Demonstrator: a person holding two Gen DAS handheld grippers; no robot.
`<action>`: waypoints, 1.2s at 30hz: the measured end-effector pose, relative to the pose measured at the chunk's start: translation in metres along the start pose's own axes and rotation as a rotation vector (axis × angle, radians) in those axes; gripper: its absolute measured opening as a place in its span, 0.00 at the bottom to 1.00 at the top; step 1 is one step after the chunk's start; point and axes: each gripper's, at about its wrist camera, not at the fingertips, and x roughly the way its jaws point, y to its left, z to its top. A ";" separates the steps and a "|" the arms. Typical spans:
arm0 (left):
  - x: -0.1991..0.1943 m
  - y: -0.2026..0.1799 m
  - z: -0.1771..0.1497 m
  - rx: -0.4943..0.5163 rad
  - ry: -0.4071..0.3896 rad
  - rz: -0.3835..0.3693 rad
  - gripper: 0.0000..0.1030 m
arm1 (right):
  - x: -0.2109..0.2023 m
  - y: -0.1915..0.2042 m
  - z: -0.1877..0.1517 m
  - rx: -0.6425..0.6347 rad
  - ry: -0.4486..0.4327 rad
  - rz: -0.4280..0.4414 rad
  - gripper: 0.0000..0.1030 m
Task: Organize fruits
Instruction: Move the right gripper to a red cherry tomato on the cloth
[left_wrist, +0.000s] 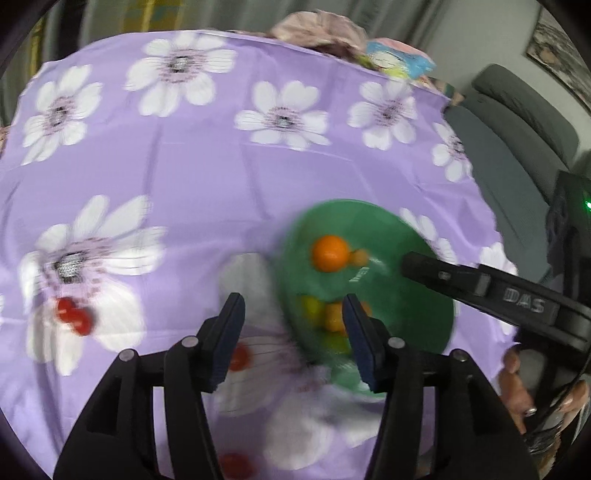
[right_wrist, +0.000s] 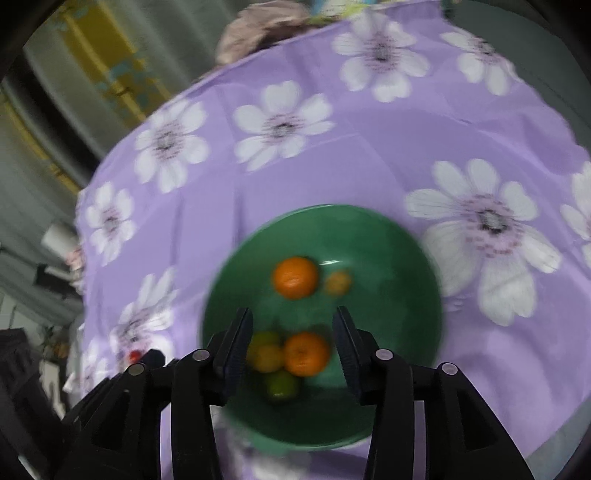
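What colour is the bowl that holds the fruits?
The bowl is dark green. The right wrist view shows it best.

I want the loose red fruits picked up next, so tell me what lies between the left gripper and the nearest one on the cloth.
Nothing visible does. The left gripper is open and empty. The nearest red fruit lies on bare tablecloth beside its left finger. The green bowl sits off to the right, clear of that path.
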 end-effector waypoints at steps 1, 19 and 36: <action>-0.003 0.009 -0.001 -0.016 -0.003 0.020 0.53 | 0.003 0.006 -0.001 -0.012 0.015 0.023 0.47; -0.005 0.171 -0.023 -0.407 0.010 0.173 0.53 | 0.066 0.125 -0.056 -0.300 0.255 0.118 0.47; 0.022 0.180 -0.027 -0.420 0.065 0.209 0.38 | 0.109 0.134 -0.082 -0.422 0.256 -0.197 0.47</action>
